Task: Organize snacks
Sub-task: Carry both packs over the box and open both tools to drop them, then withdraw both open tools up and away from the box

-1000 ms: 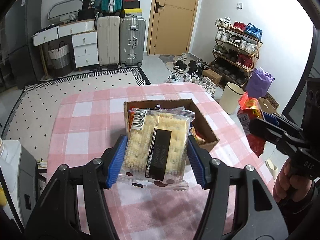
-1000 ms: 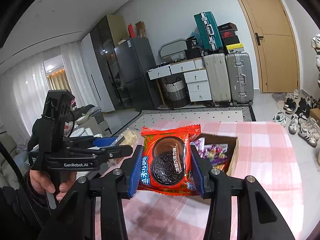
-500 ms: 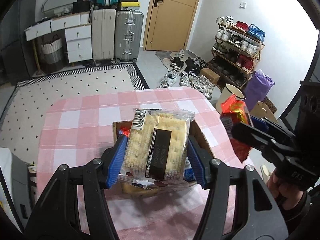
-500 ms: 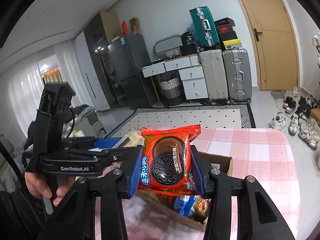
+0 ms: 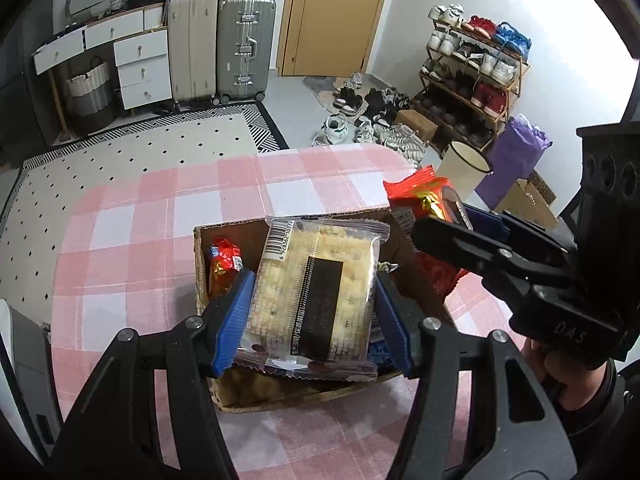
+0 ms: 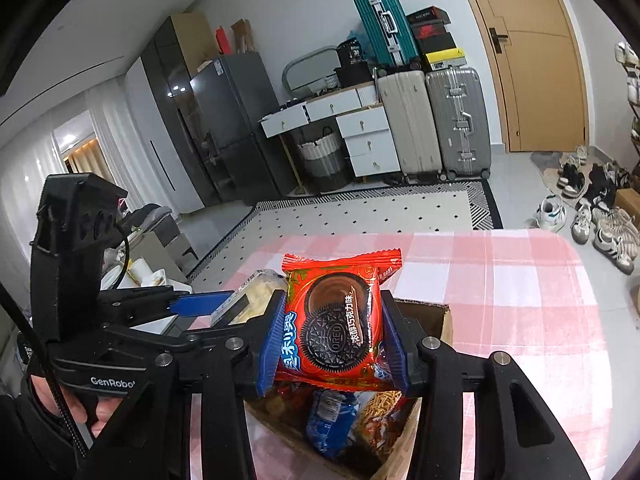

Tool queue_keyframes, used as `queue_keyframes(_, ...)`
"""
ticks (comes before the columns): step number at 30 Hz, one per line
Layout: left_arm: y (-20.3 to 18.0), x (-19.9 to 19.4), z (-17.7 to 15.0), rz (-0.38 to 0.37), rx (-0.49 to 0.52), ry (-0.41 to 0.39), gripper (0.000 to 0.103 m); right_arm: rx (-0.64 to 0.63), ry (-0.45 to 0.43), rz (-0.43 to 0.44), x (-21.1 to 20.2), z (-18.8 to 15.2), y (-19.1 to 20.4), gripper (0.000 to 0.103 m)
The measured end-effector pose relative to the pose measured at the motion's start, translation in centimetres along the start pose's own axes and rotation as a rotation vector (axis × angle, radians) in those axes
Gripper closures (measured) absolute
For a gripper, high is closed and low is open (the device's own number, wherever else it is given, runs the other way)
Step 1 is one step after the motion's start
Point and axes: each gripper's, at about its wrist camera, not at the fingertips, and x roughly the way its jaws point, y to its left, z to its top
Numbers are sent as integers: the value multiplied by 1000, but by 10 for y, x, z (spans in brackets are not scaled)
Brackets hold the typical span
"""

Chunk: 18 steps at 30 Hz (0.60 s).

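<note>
Cardboard box (image 5: 224,396) holding snack packets, cracker pack (image 5: 314,296) clamped above, left tool (image 5: 312,316)

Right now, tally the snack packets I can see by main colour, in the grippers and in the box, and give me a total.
Red: 3 (Oreo packet in the right gripper, small red packet, red packet in the cardboard box)
Blue: 1 (blue Oreo packet)
Clear: 1 (cracker packet in the left gripper)
Orange, printed with sticks: 1 (orange packet)
Total: 6

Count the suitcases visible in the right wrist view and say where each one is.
3. A beige suitcase and a silver suitcase stand side by side near the door; a teal suitcase sits atop the drawer unit. Others may be hidden.
</note>
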Motion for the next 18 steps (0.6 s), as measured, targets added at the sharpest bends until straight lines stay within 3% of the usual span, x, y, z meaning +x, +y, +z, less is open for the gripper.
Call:
queue_keyframes(9,1,27,-4,23,-13,37,46,3,32,-5,25,-4,-9,58)
queue_keyframes(11,2,32,-4,34,-6,54,38,0,40,-6,27,-6,-8,58)
queue_keyframes(12,2,36,-5,82,16,80,27,-1,44,-4,29,-7,-9,56)
queue_keyframes(13,0,37,-6,118,33,74,26,-1,49,-8,30,-8,-9,52)
queue_keyframes(15,-2,35,-8,97,46,65,24,2,50,-6,30,-10,-9,49)
queue_keyframes(18,0,30,-10,95,34,49,23,14,33,-8,26,-11,-12,30)
